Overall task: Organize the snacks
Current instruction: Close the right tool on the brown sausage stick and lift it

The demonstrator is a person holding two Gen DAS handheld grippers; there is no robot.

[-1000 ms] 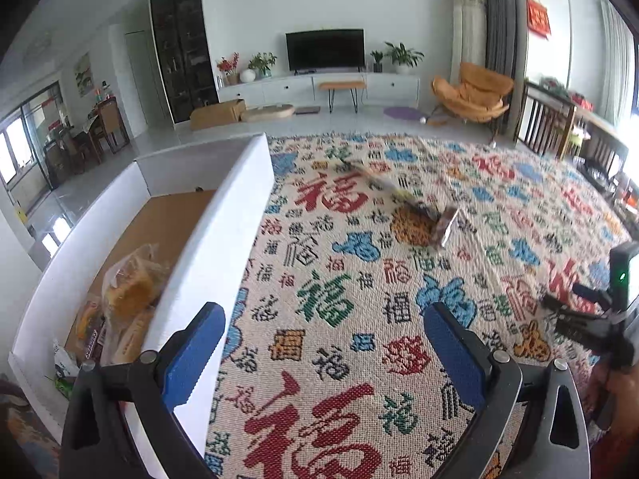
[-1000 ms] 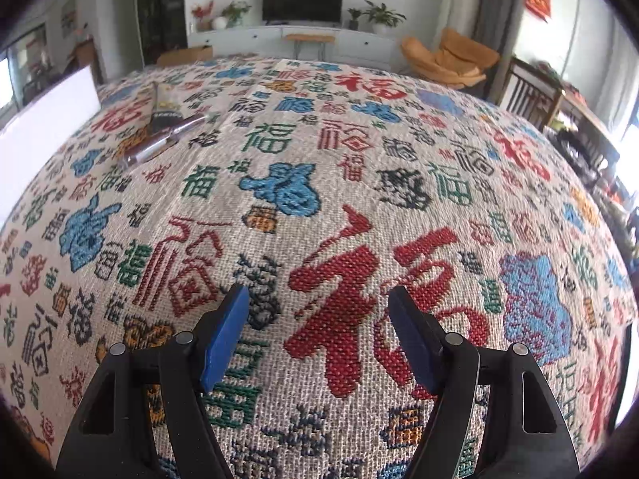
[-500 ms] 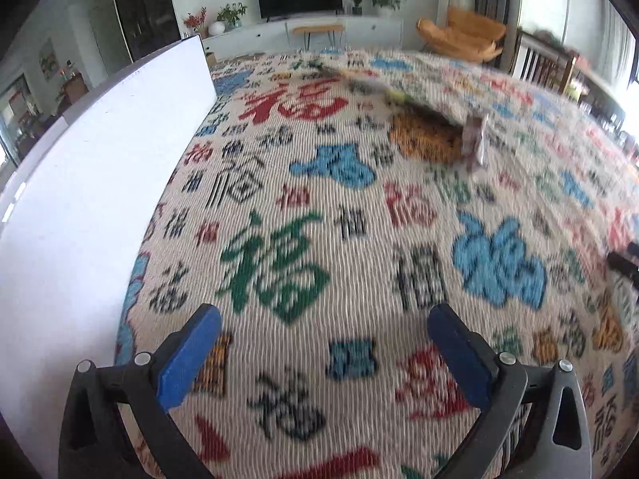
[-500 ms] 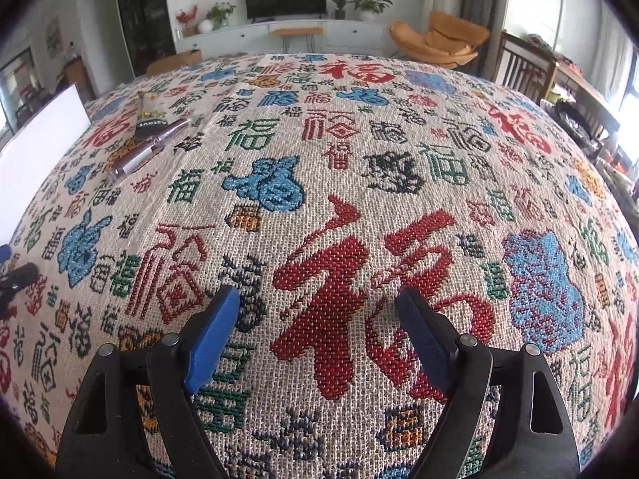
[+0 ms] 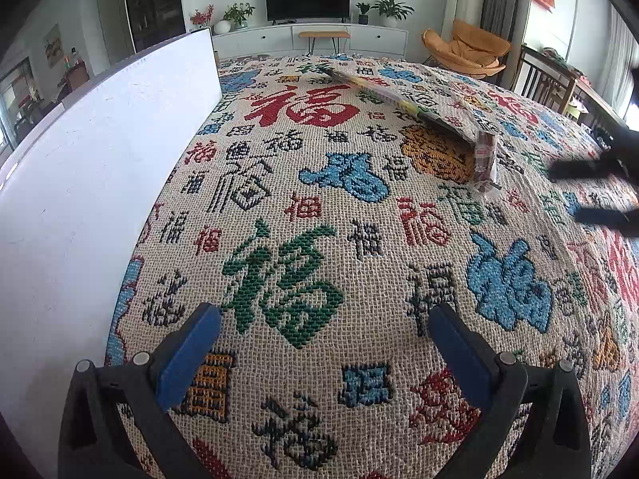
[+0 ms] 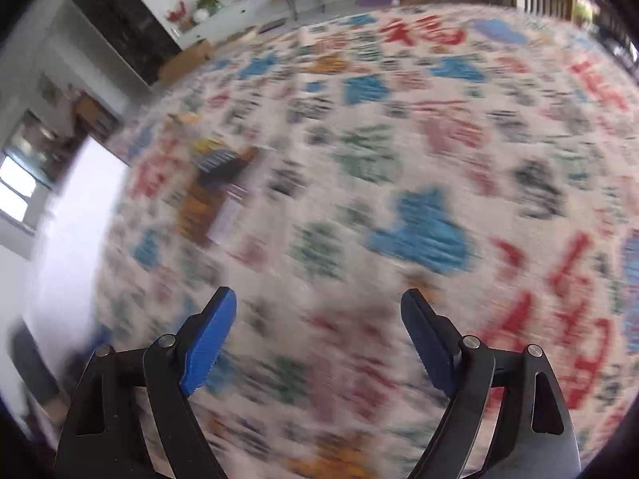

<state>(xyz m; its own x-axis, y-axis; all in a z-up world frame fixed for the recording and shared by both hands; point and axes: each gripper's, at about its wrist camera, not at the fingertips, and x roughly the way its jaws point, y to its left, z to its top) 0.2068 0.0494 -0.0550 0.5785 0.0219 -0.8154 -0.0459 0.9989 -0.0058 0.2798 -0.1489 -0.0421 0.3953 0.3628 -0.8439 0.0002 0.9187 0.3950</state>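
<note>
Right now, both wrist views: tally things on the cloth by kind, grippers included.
Snack packets: 2 (long flat packet, small clear-wrapped packet)
White box: 1
Grippers: 2 (left gripper open; right gripper open, jaws have just been opening, nothing between them)
Total: 5

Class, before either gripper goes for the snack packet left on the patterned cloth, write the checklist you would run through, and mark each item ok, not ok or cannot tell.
1. Left gripper empty, jaws apart: ok.
2. Right gripper empty; its jaws have just been opening and stand wide: ok.
3. Snack packet lying in the open on the patterned cloth, nothing on top of it: ok.
4. Right wrist view sharp enough to aim by: not ok, it is motion-blurred.
5. White box beside the cloth, ready to receive: cannot tell, only its outer wall shows.
6. Small wrapper by the packet's near end, separate or attached: cannot tell.
</note>
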